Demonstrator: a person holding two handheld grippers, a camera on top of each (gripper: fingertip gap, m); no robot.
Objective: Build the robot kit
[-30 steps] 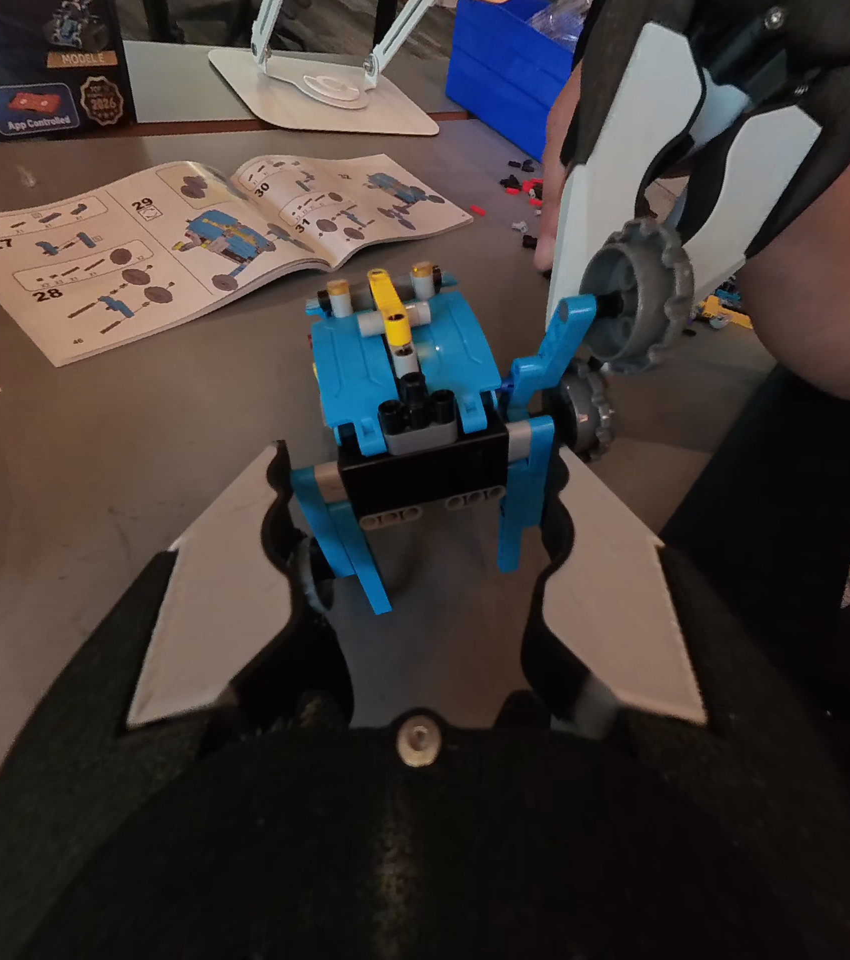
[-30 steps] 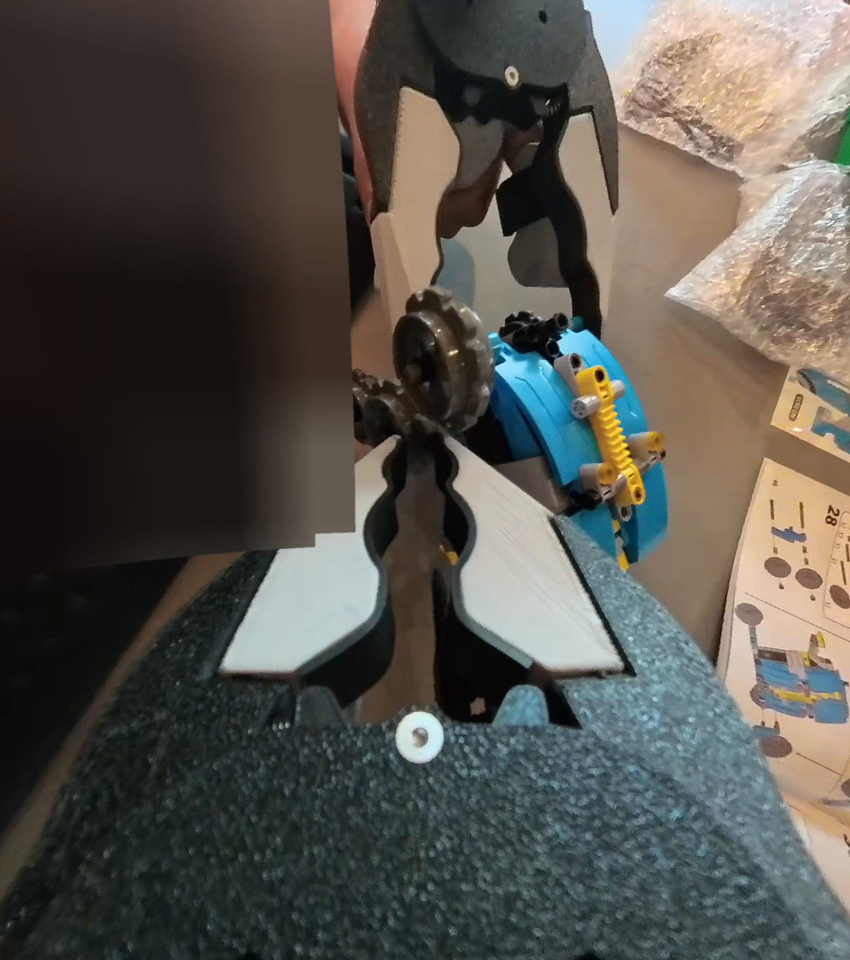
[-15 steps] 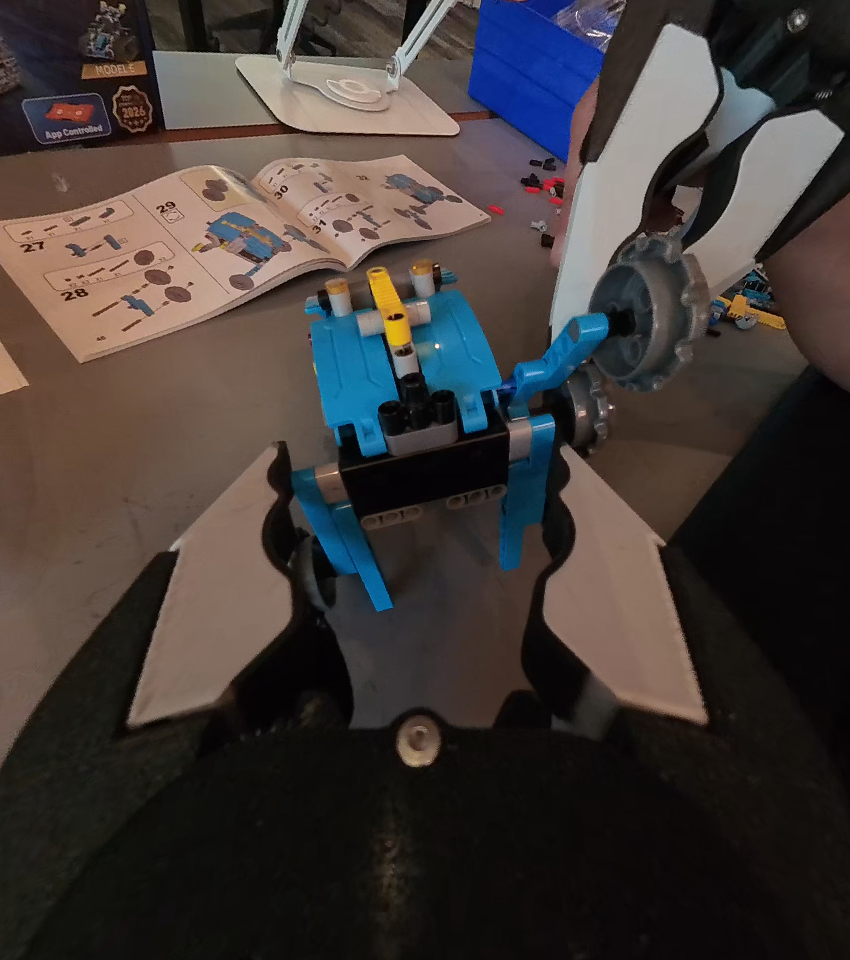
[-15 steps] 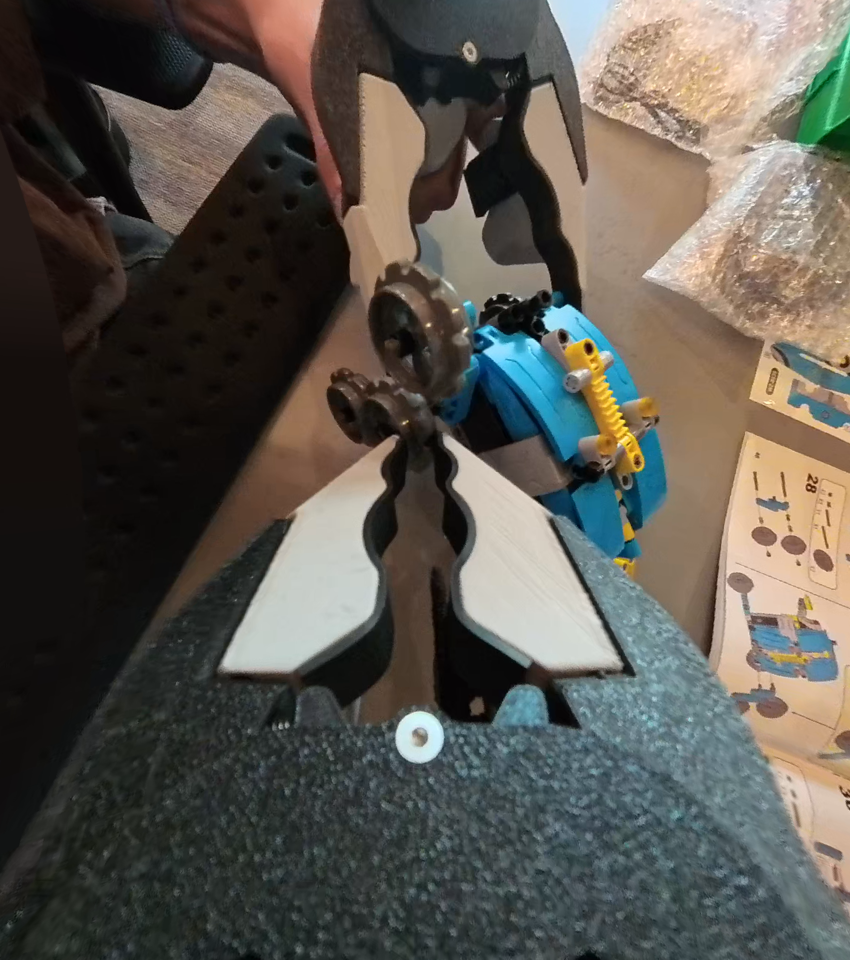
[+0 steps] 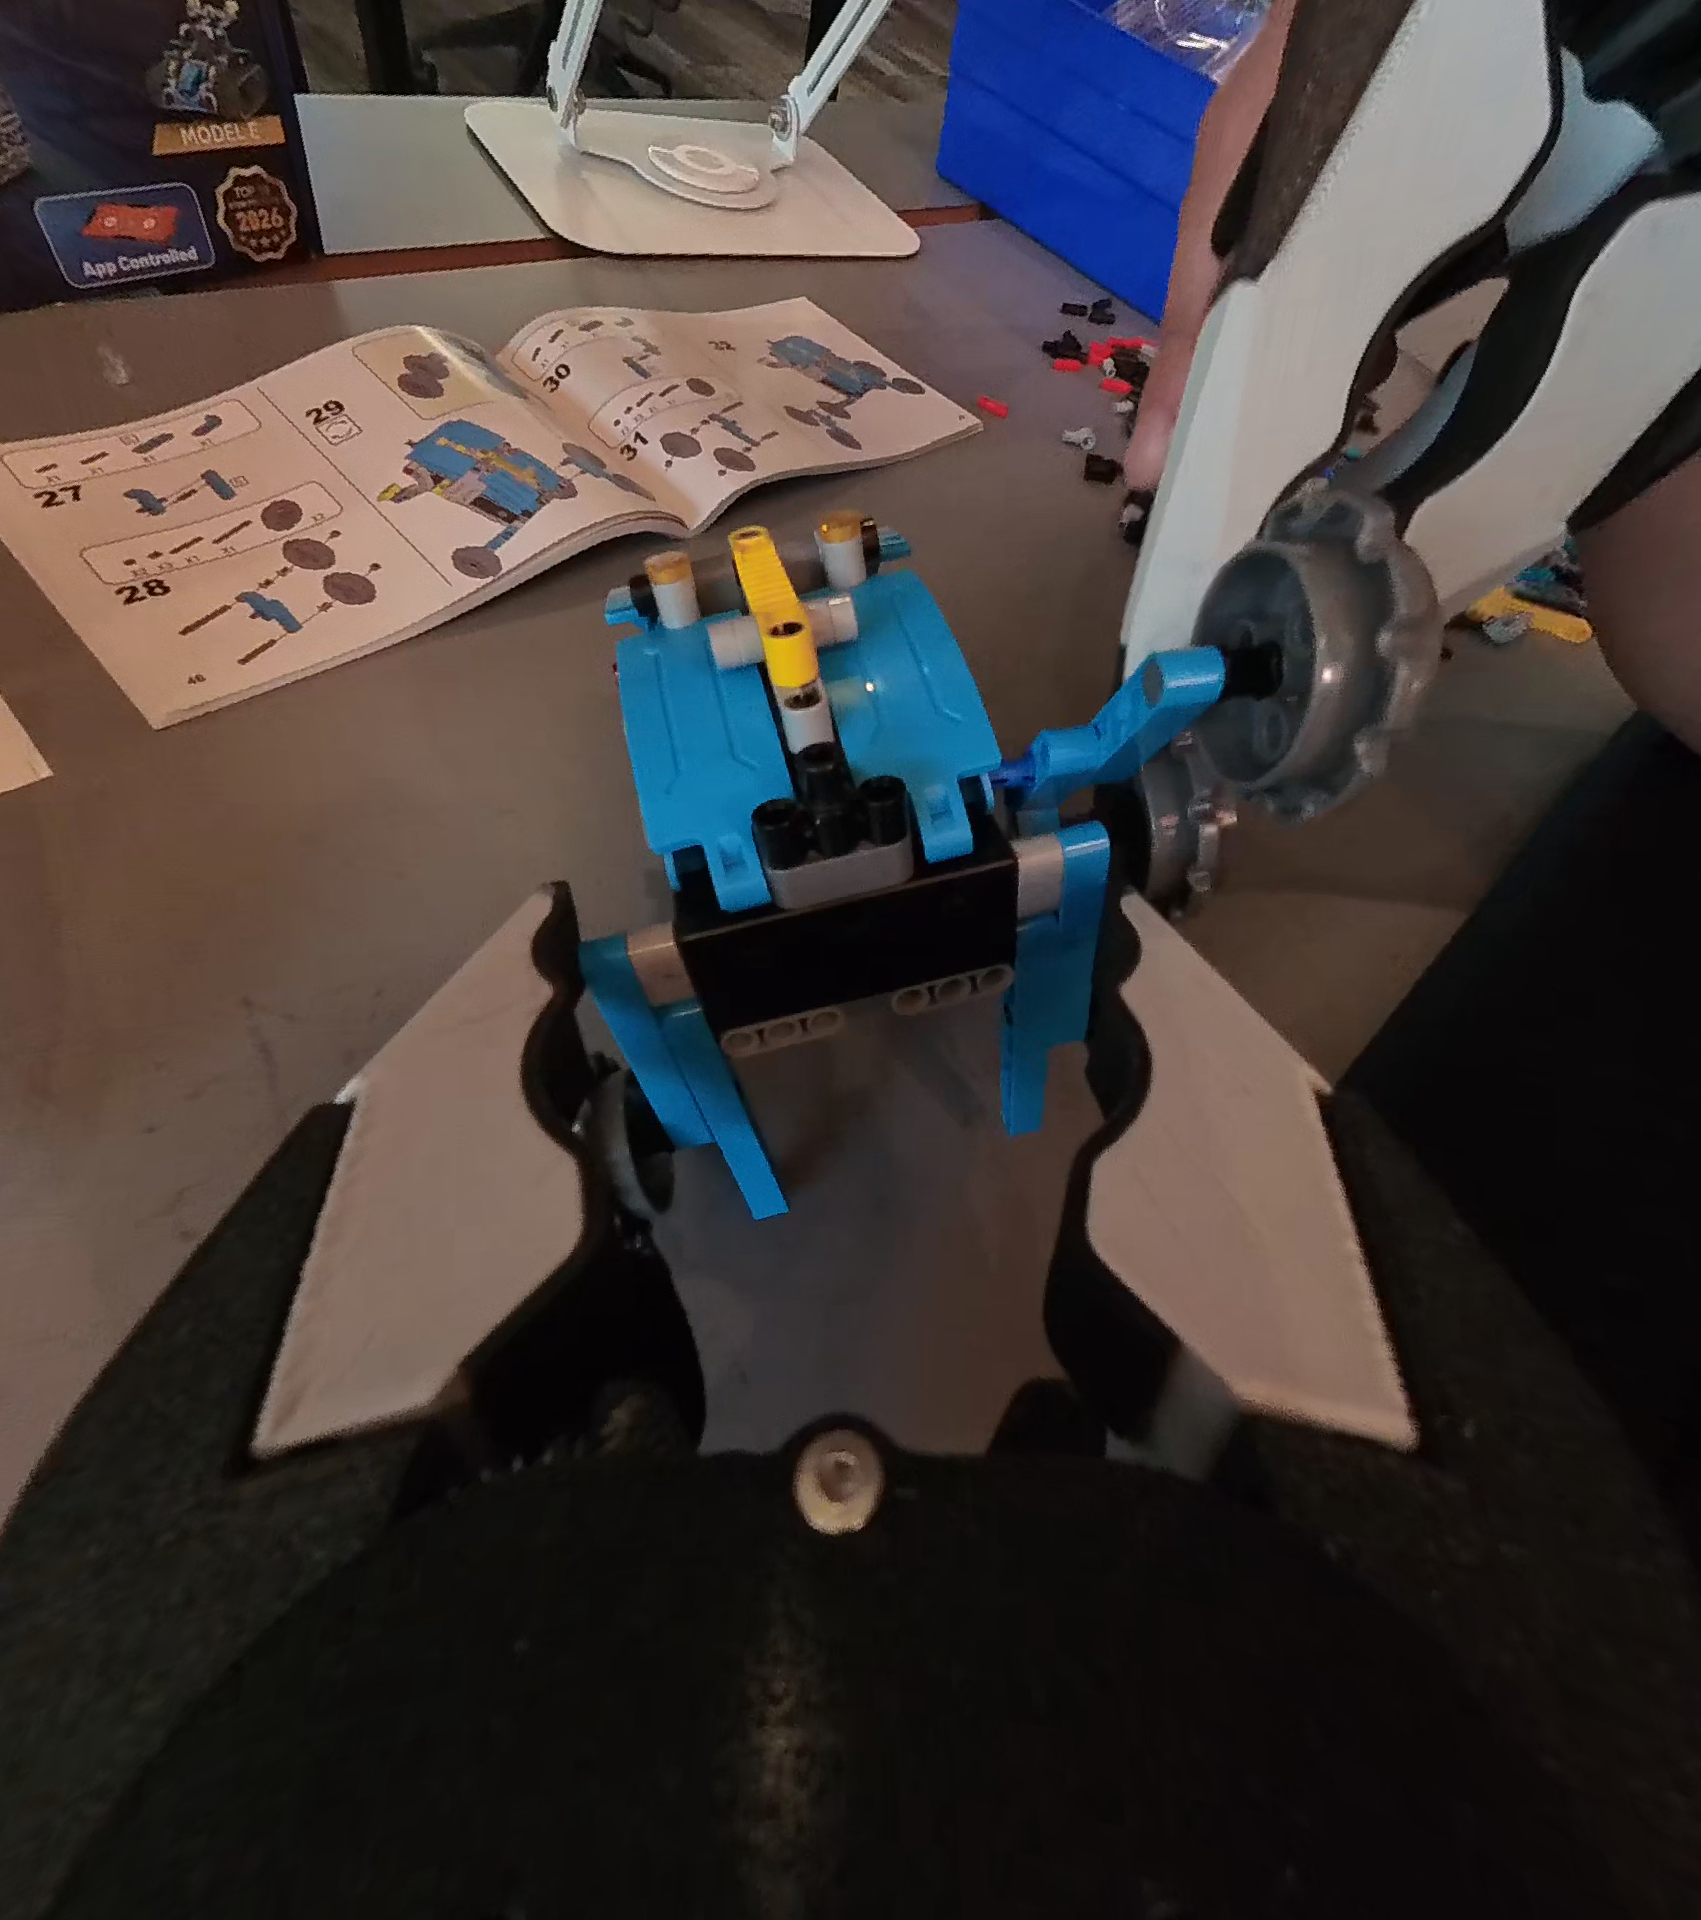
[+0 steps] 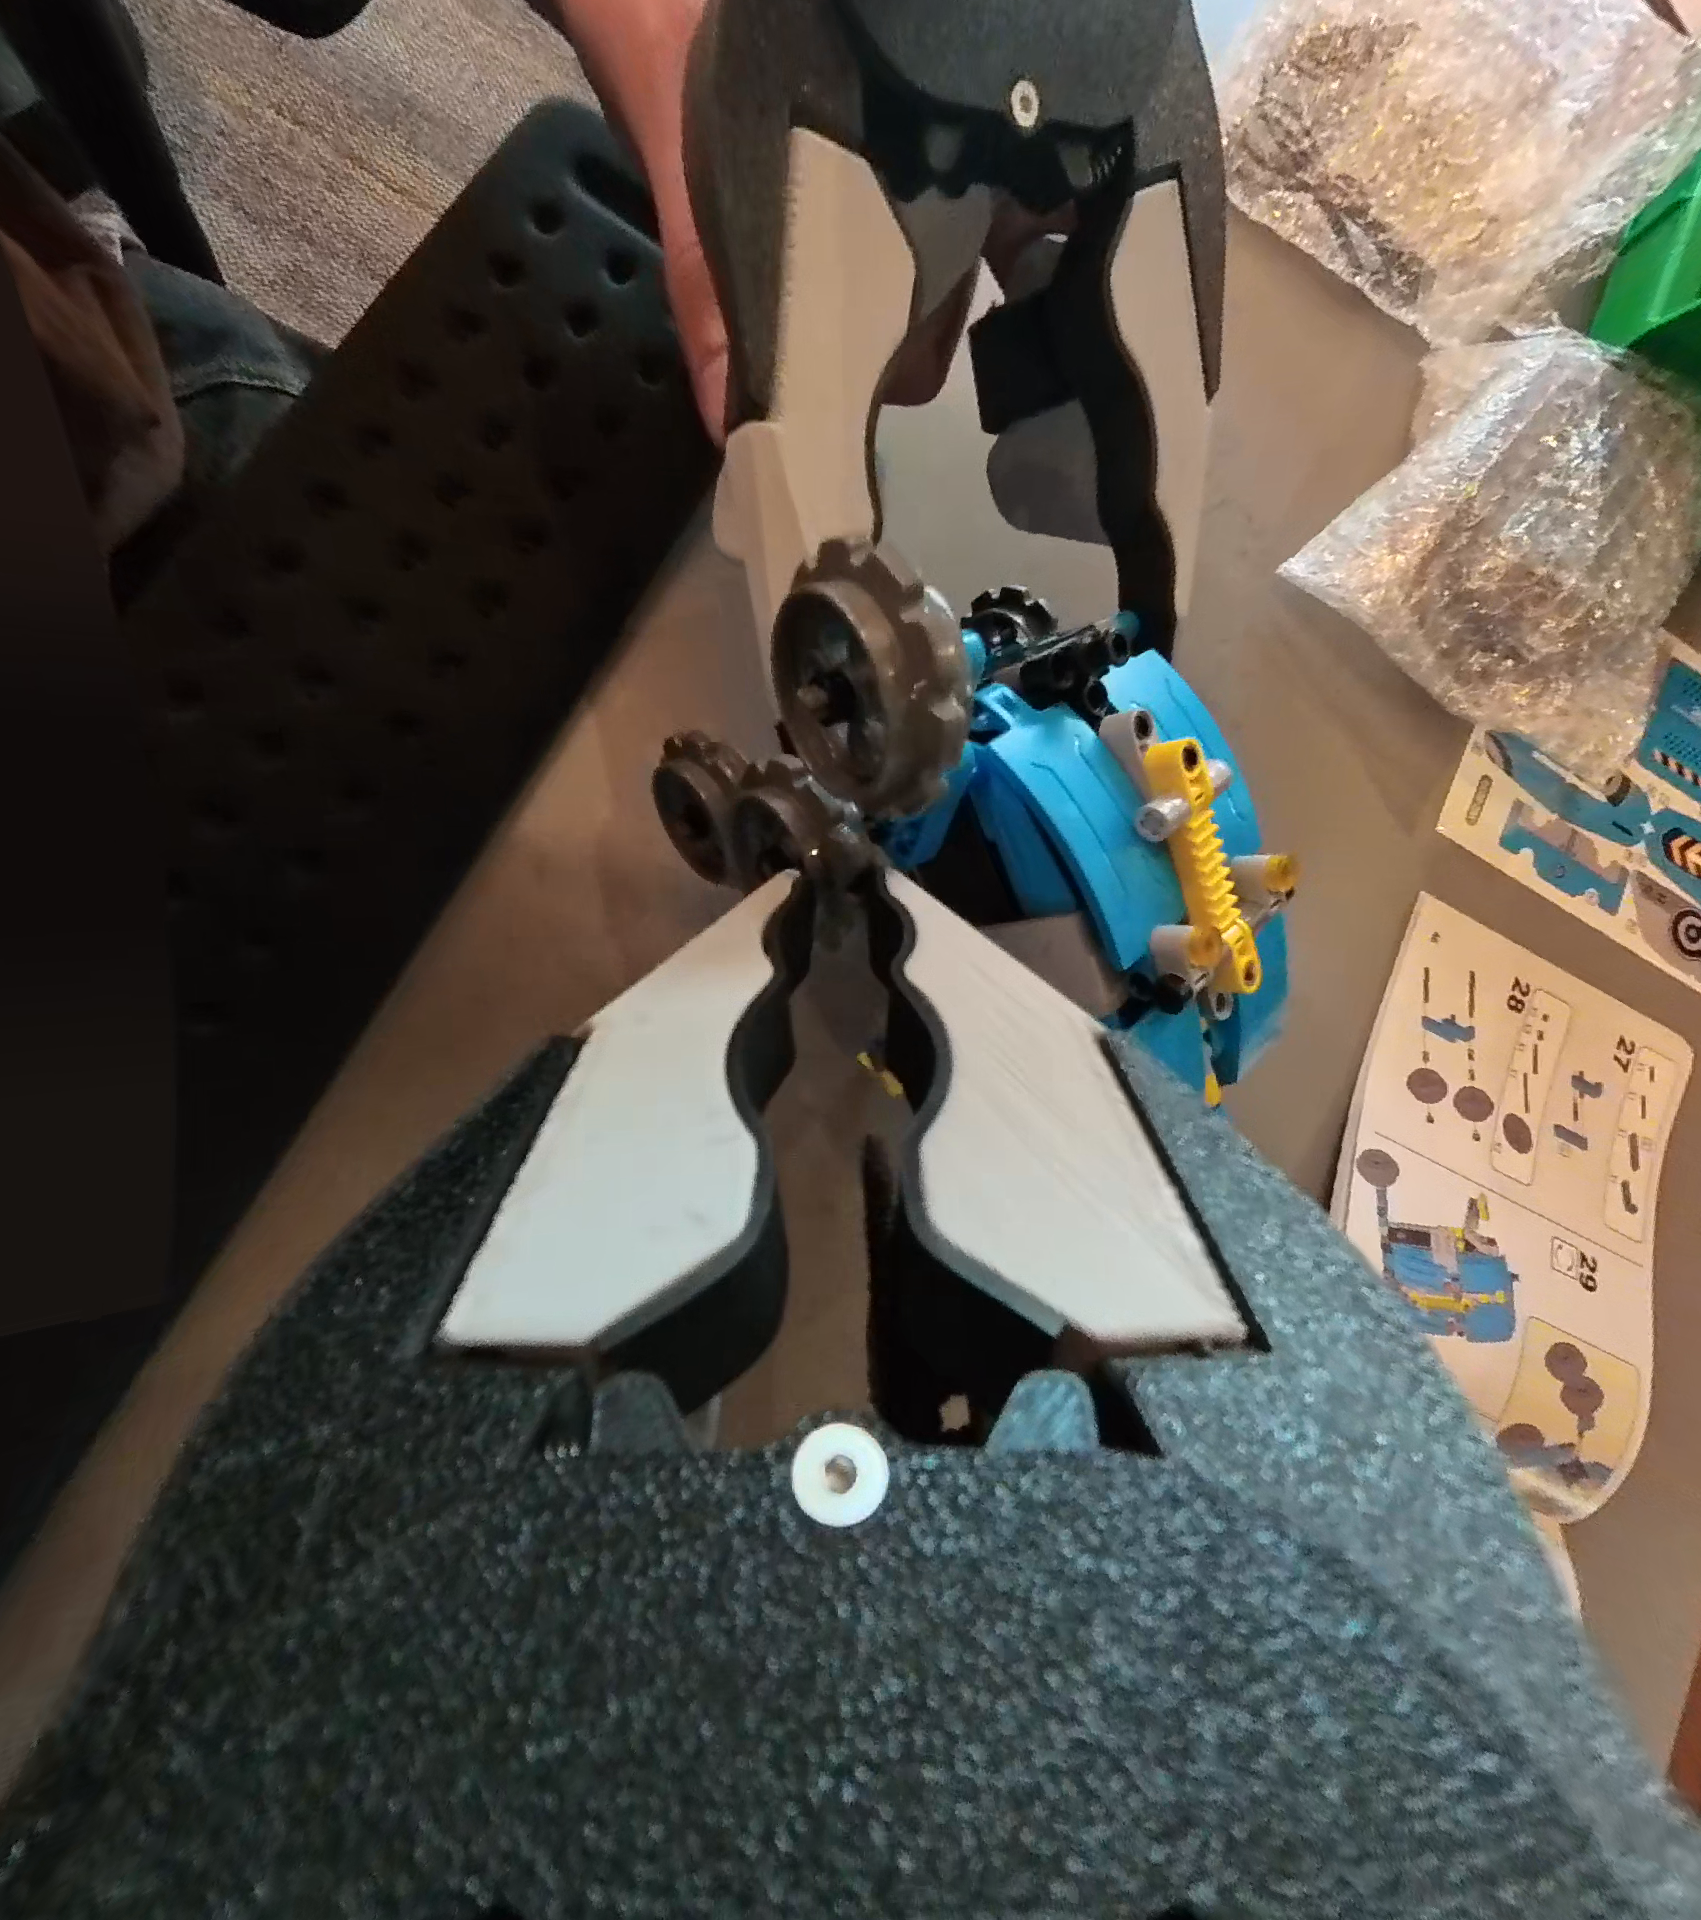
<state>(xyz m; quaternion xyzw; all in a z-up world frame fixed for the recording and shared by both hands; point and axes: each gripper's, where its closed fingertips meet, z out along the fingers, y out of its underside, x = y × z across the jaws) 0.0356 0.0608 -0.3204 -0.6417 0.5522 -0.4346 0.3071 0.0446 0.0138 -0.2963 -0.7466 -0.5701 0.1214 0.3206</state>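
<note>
1. While the left gripper (image 5: 841, 914), lower centre, clamps the blue brick-built model (image 5: 804, 717) only by its legs, a sideways push could twist it loose.
2. The right gripper (image 6: 835, 883) (nearly closed) pinches the grey toothed plastic wheel (image 5: 1313, 665), centre right; its rim could slip.

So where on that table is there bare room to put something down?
The widest bare patch of gray table lies left of the blue brick model, between the instruction booklet and the left gripper. Right of the model it's crowded: the right gripper pinches a gray wheel there, with loose small parts beyond.
</note>
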